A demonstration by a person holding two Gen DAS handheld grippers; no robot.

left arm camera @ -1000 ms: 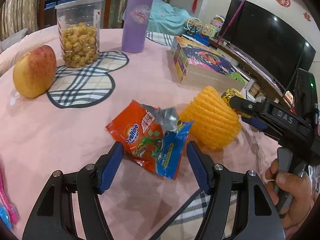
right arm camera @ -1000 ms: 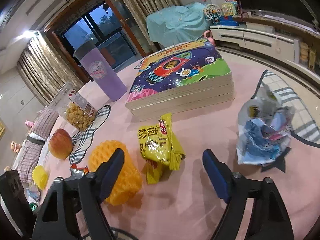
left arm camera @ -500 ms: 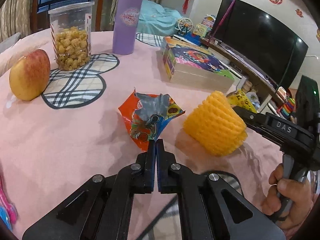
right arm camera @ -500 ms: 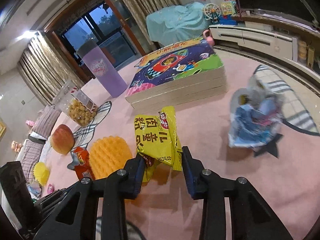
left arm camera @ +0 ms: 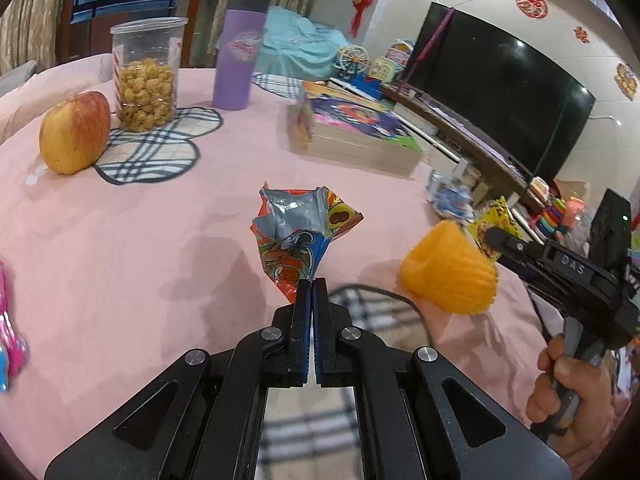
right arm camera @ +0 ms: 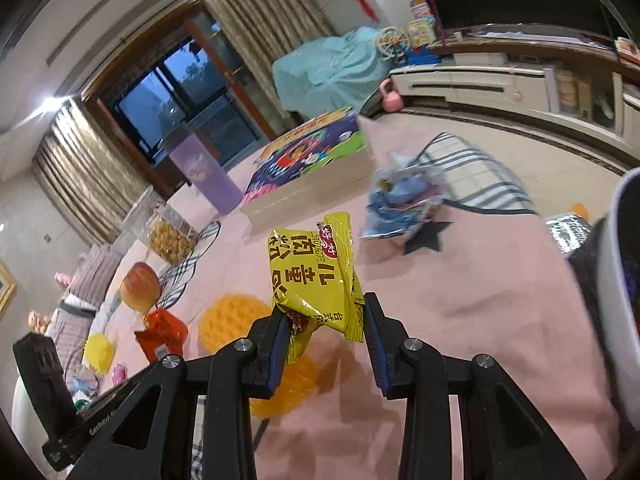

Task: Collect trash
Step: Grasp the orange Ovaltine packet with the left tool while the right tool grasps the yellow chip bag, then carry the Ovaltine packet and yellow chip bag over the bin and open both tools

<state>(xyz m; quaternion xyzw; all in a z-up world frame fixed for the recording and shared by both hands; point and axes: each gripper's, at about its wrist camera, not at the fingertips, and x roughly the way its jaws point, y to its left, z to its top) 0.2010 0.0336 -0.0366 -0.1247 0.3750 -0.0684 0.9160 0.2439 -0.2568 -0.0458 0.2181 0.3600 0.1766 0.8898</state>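
Pinching the corner of a torn orange and blue foil snack wrapper (left arm camera: 298, 236), my left tongs (left arm camera: 311, 292) are closed tight on it above the pink-covered desk (left arm camera: 120, 240). My right tongs (right arm camera: 326, 322) are clamped on a crinkled yellow snack packet (right arm camera: 316, 268), lifted clear of the desk. Just beyond lies an orange foam fruit net (left arm camera: 450, 270). Farther off sit a crumpled blue wrapper (right arm camera: 404, 200), a red-yellow apple (left arm camera: 74, 132), a stack of picture books (left arm camera: 356, 132) and a purple tumbler (left arm camera: 238, 54).

Both grippers (left arm camera: 311, 286) (right arm camera: 326, 322) closed on wrappers (left arm camera: 298, 236) (right arm camera: 316, 276); apparently lifted
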